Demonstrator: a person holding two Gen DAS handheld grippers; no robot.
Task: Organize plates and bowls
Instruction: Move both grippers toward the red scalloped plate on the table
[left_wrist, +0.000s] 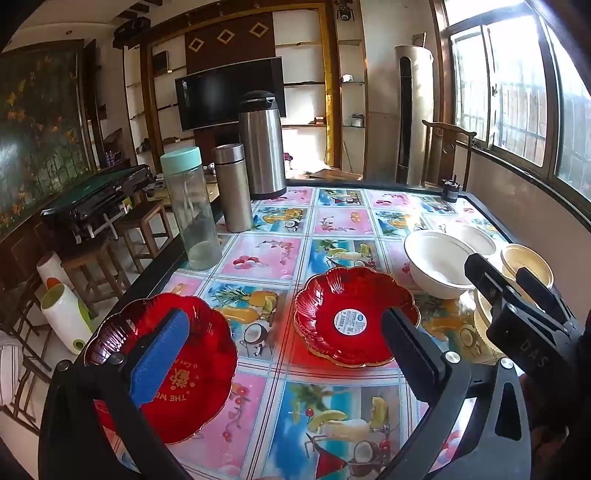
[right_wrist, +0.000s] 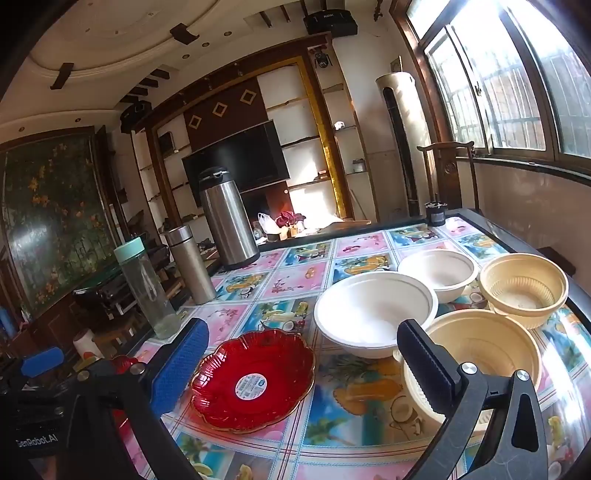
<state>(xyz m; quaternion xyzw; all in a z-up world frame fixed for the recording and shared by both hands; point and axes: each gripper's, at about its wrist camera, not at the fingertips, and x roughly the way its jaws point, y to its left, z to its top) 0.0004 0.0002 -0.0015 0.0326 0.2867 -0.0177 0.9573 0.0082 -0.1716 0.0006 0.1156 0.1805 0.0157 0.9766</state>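
Observation:
Two red scalloped plates lie on the patterned table (left_wrist: 332, 221). One plate (left_wrist: 199, 384) with gold lettering sits at the near left, under the blue pad (left_wrist: 162, 358) of my open left gripper (left_wrist: 286, 354). The other plate (left_wrist: 354, 317) (right_wrist: 255, 380), which has a round sticker, lies between the fingers of my open right gripper (right_wrist: 303, 363). A large white bowl (right_wrist: 373, 314) (left_wrist: 436, 266) and a smaller white bowl (right_wrist: 437, 273) stand behind it. A cream strainer bowl (right_wrist: 524, 291) stands at the right. A cream bowl (right_wrist: 480, 354) sits by my right gripper's black finger. Neither gripper holds anything.
A clear bottle (left_wrist: 190, 210) with a mint lid, a steel flask (left_wrist: 232, 188) and a tall steel carafe (left_wrist: 260, 144) line the table's left edge. A small dark jar (right_wrist: 436, 214) stands at the far right corner. Wooden stools (left_wrist: 92, 269) stand left of the table.

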